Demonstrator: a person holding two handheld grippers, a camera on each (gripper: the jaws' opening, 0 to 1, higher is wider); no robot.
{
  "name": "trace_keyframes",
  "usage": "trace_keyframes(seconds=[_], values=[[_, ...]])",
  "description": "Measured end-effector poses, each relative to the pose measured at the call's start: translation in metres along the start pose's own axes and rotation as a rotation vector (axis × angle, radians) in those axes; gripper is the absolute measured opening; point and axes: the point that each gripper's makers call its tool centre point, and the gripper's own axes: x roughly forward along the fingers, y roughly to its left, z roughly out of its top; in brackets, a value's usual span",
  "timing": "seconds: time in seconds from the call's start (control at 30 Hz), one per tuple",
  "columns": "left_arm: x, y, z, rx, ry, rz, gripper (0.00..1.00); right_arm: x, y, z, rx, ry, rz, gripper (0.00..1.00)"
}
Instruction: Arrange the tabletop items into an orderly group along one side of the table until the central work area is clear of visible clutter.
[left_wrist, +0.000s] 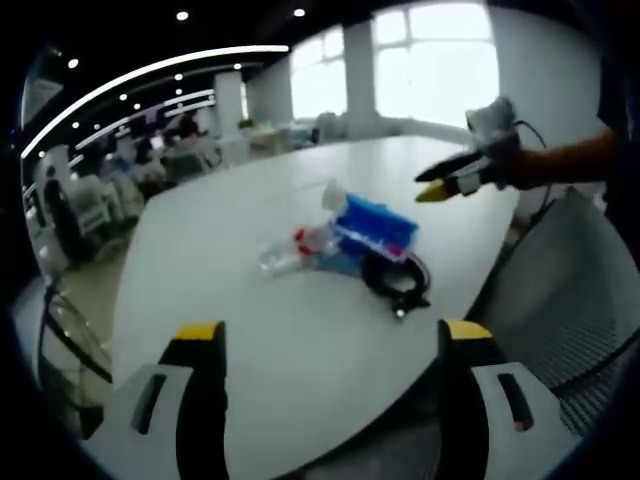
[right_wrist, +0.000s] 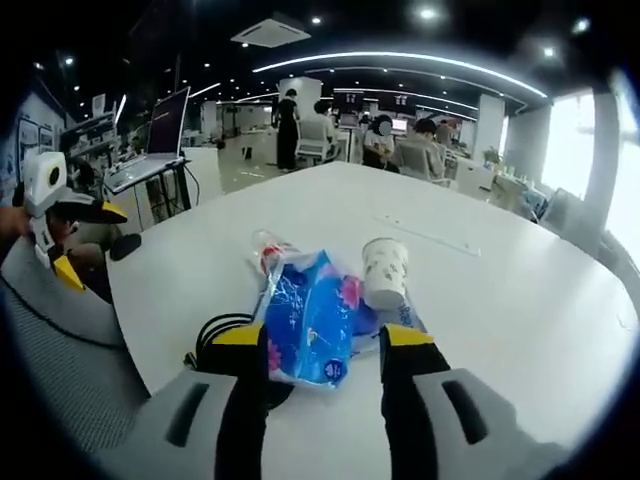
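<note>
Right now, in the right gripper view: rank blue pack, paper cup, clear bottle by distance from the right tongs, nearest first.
1. Blue pack: lying between the right tongs, which are open around it.
2. Paper cup: just beyond the pack, to the right.
3. Clear bottle: beyond the pack, to the left; close to the cup's rank, slightly farther.

Bright windows (left_wrist: 440, 60) glare, ceiling strip lights (right_wrist: 400, 62) glow, edges bend, slight blur.
</note>
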Motion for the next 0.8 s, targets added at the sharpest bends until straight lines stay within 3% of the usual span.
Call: trace_keyframes(seconds=[0.17,0.8], values=[[0.000,0.000,0.000,0.000,0.001,0.002,0.84,0.014,0.004,0.000,-0.047,0.012,0.006,0.40],[0.000,-0.001,0.000,-0.004,-0.004,-0.010,0.84,0.048,0.013,-0.008,-0.062,0.049,0.022,0.28]])
